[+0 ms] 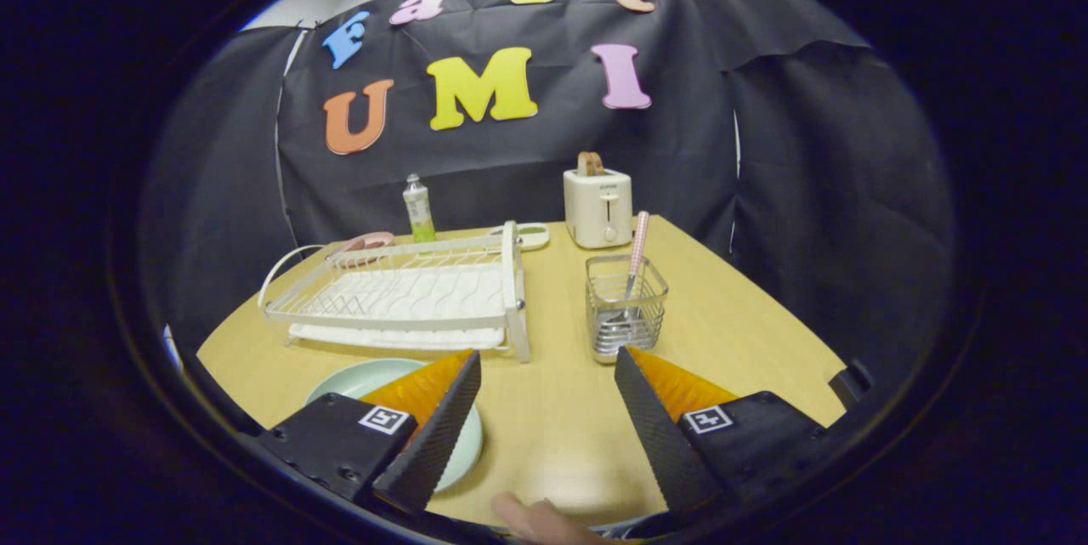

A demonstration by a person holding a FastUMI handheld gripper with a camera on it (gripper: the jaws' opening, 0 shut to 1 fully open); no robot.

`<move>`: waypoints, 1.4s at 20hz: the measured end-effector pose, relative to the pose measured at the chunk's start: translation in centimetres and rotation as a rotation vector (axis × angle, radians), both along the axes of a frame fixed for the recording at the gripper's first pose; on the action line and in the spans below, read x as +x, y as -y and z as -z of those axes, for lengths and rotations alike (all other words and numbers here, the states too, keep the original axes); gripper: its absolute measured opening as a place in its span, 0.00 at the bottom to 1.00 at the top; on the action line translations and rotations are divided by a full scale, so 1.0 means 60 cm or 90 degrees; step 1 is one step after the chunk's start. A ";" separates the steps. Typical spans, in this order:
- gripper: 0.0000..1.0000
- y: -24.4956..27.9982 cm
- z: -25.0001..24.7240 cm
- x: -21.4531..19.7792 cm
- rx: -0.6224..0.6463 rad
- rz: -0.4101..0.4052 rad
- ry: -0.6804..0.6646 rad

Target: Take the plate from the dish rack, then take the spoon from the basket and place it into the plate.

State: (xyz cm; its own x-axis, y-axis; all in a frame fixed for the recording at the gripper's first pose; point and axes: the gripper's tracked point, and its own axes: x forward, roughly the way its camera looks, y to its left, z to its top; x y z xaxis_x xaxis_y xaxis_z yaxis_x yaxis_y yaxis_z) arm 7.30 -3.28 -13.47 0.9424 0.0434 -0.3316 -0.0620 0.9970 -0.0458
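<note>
A pale green plate (357, 379) lies flat on the wooden table, in front of the white dish rack (408, 294) and partly hidden under my left finger. The spoon (636, 260), with a pink checked handle, stands upright in the wire basket (625, 315), just beyond my right finger. My gripper (548, 371) is open, with bare table between its fingers and nothing held. The dish rack's slots hold no plate.
A cream toaster (598, 207) with a slice in it stands at the back of the table (748, 332). A green-labelled bottle (418, 209) and a pink dish (361, 246) sit behind the rack. A fingertip (531, 519) shows below the fingers.
</note>
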 end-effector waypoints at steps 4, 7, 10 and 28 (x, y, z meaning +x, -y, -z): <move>1.00 0.047 -0.028 0.045 0.004 0.027 0.031; 1.00 0.066 -0.051 0.100 -0.011 0.017 0.045; 1.00 0.082 -0.058 0.160 -0.035 0.014 0.037; 0.20 0.101 -0.045 0.351 0.064 0.030 -0.041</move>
